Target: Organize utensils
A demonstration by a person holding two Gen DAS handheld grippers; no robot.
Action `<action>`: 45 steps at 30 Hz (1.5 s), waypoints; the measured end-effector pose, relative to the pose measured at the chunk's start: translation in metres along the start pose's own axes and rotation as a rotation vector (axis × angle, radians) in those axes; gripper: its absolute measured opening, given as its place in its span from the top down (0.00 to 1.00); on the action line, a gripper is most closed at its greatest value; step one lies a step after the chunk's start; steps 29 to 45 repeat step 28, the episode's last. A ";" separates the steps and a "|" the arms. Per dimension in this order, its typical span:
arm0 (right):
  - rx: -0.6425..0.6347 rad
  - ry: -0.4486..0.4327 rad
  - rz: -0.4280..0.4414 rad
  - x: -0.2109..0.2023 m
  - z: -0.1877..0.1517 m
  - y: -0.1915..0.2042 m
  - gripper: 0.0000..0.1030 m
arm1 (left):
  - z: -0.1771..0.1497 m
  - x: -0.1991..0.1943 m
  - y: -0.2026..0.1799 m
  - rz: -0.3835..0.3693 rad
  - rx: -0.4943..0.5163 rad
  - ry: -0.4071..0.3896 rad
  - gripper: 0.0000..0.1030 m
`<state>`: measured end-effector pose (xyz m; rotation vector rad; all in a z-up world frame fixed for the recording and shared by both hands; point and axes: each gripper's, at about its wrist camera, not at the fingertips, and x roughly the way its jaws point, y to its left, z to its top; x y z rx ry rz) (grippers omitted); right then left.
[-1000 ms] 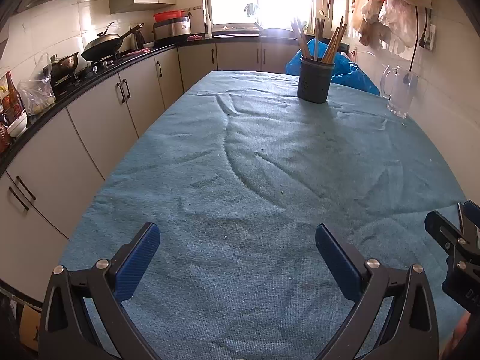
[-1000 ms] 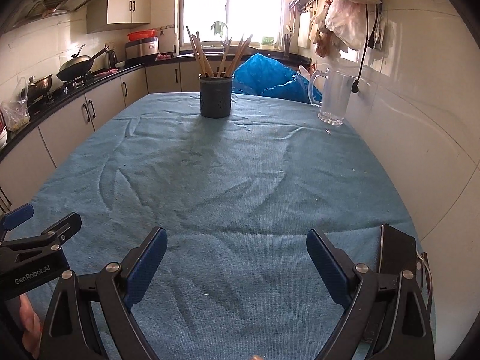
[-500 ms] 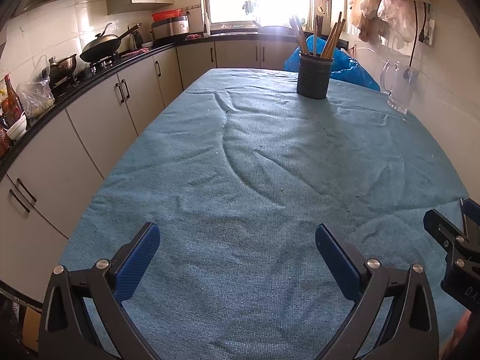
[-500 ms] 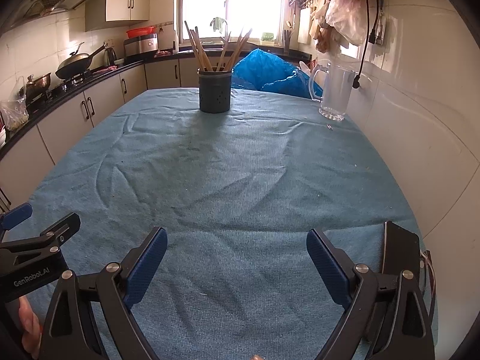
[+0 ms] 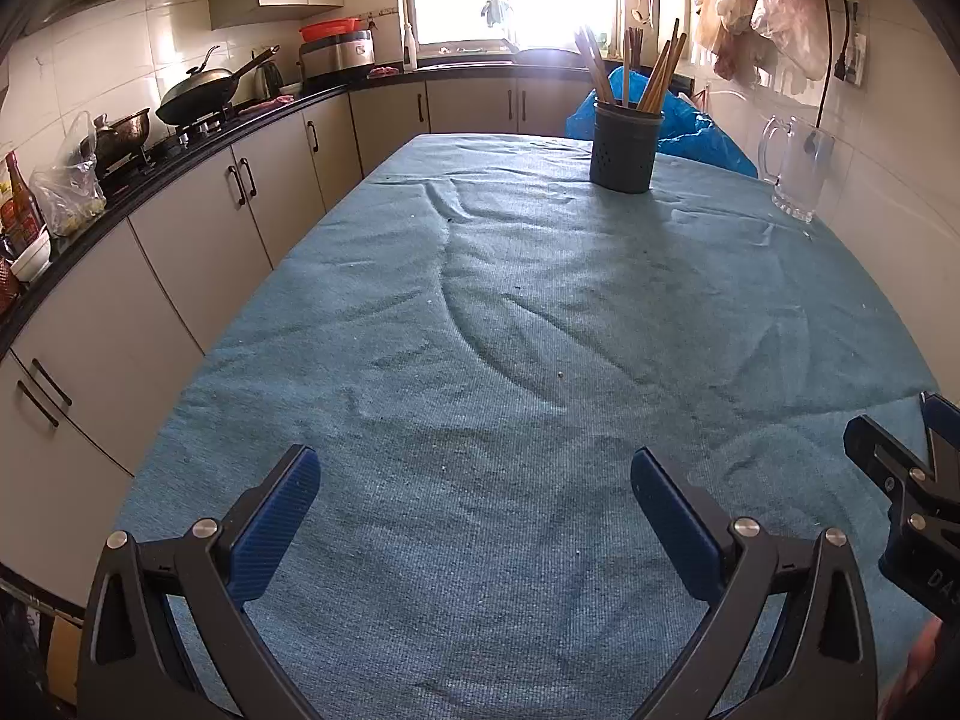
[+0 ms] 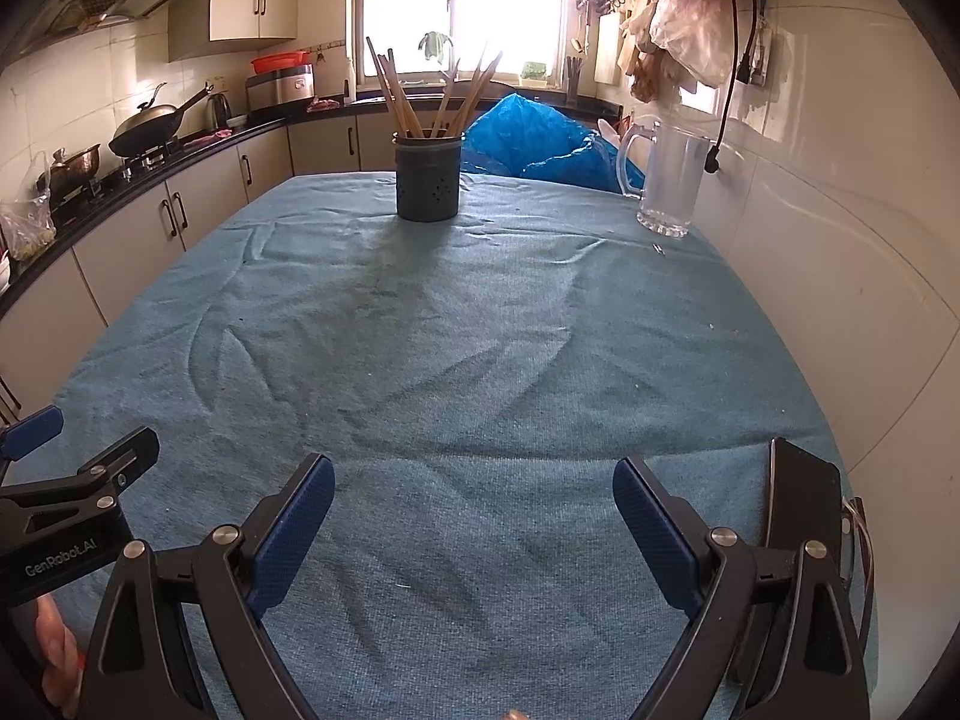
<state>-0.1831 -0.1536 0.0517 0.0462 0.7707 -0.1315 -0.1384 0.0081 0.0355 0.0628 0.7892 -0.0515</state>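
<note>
A dark perforated utensil holder (image 5: 623,147) (image 6: 428,175) stands upright at the far end of the table, with several wooden chopsticks (image 5: 657,75) (image 6: 443,96) fanning out of it. My left gripper (image 5: 474,480) hovers open over the near part of the teal tablecloth (image 5: 540,330), nothing between its blue pads. My right gripper (image 6: 473,486) is open too and empty, beside the left one, whose body shows at the left edge of the right wrist view. Both grippers are far from the holder.
A clear glass pitcher (image 5: 797,171) (image 6: 666,183) stands at the far right by the tiled wall. A blue plastic bag (image 6: 540,144) lies behind the holder. A dark flat object (image 6: 801,498) rests at the near right table edge. Counter cabinets (image 5: 198,222) run along the left.
Both views have tilted slightly, so the holder and pitcher sit a little higher in frame. Both grippers remain open and empty, and nothing on the table moved.
</note>
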 end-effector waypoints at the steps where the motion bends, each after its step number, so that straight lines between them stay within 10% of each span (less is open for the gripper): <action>1: 0.001 0.001 0.001 0.000 0.000 0.000 0.07 | 0.000 0.000 0.000 0.001 0.000 0.000 0.00; 45: 0.057 0.025 -0.012 0.022 0.005 -0.030 0.07 | 0.010 0.020 -0.010 -0.013 0.058 0.042 0.00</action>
